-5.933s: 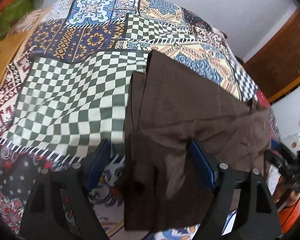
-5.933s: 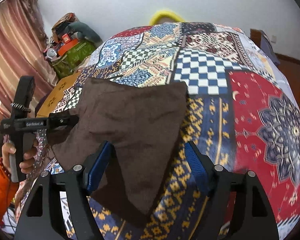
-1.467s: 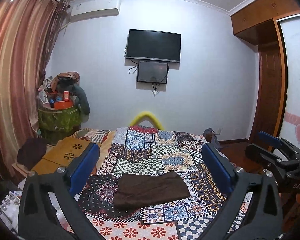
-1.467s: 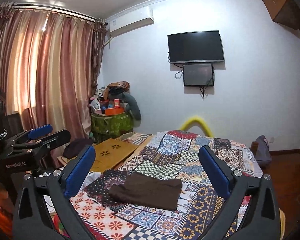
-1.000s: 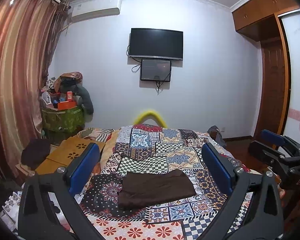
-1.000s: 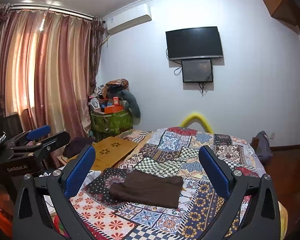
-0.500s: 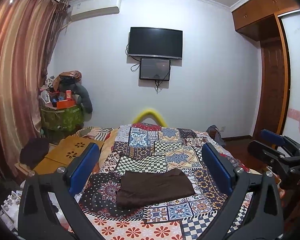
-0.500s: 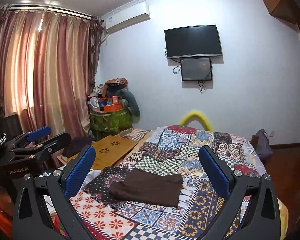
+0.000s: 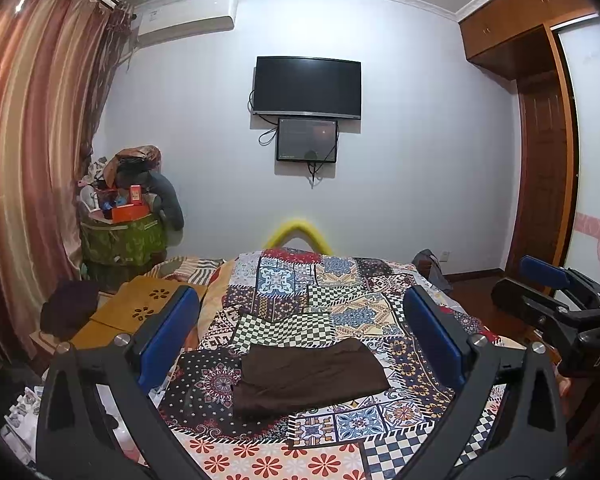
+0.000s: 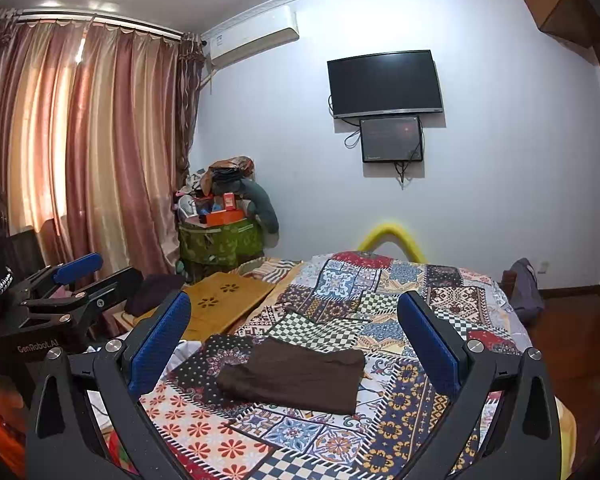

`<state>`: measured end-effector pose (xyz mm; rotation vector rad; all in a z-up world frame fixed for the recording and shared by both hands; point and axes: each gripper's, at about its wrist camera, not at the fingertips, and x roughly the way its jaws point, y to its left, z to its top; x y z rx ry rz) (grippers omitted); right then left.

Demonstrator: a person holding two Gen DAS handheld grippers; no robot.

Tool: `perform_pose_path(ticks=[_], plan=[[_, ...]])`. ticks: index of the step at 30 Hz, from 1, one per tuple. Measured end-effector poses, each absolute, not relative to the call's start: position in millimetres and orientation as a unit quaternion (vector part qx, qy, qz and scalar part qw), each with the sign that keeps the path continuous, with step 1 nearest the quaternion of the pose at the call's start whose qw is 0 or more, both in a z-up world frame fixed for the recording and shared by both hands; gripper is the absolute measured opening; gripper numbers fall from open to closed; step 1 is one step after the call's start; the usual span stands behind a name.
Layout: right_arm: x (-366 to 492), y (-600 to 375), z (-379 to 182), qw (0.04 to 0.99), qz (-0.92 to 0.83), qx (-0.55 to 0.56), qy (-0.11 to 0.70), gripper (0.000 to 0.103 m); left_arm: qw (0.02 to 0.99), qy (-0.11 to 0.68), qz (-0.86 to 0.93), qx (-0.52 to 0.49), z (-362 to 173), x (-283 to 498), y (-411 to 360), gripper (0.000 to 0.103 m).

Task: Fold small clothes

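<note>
Both grippers lifted clear, the brown garment lying folded on the bed.

The left gripper [image 9: 300, 336] fills the lower part of its frame with its blue pads [image 9: 168, 334] spread wide and nothing between them; the right gripper [image 10: 294, 336] is held the same way, gaping and empty, low in its own frame. Past each pair of pads, at lower centre, the brown garment [image 9: 306, 376] lies as a flat, compact rectangle on the patchwork bedspread [image 9: 288, 280], well apart from both tools. The fold looks finished, so this reads as the pause after it; the next move, if any, would call for lowering a gripper to tidy an edge or fetch another piece. Six seconds ago both grippers were close over the cloth, working its near edges; over the last second and a half the view has barely shifted.
</note>
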<state>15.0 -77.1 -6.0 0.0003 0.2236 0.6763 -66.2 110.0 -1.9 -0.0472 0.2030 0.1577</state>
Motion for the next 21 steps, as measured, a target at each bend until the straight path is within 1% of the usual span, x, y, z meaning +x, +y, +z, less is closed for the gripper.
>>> perform_pose_path(ticks=[21], plan=[[14.6, -73.3, -6.9, 0.936, 0.334, 0.002, 0.114, 0.102, 0.991, 0.112, 0.066, -0.036, -1.2, -64.8, 120.3, 0.103]])
